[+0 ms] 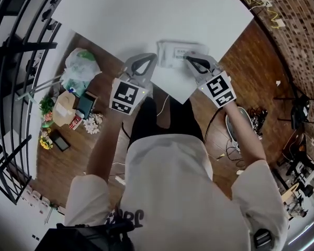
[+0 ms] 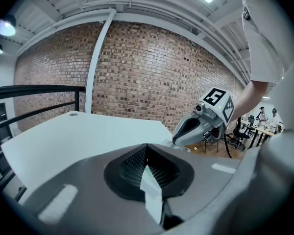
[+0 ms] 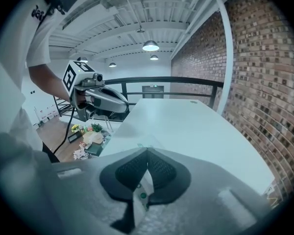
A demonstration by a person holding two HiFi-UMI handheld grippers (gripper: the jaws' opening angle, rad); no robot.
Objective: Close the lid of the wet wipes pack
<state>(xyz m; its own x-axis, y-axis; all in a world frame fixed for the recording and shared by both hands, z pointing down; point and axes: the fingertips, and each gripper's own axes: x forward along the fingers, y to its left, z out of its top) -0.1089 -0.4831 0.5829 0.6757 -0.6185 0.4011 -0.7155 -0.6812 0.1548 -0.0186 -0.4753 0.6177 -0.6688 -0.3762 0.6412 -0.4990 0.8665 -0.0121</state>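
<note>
The white wet wipes pack [image 1: 174,51] lies flat near the front edge of the white table [image 1: 146,14]. My left gripper [image 1: 150,57] sits at the pack's left end. In the left gripper view its jaws [image 2: 147,150] are shut with a thin white strip of the pack [image 2: 152,192] pinched between them. My right gripper [image 1: 188,58] rests over the pack's right half. Its jaws [image 3: 147,153] are shut on a white flap with a green dot [image 3: 142,195]. Each gripper shows in the other's view: the right gripper [image 2: 176,141] and the left gripper [image 3: 126,108].
On the wooden floor at the left are a plastic bag [image 1: 79,67], a cardboard box [image 1: 64,107] and flowers [image 1: 92,123]. A black railing [image 1: 10,88] runs along the left. A chair [image 1: 298,106] and cables stand at the right by the brick wall [image 1: 298,25].
</note>
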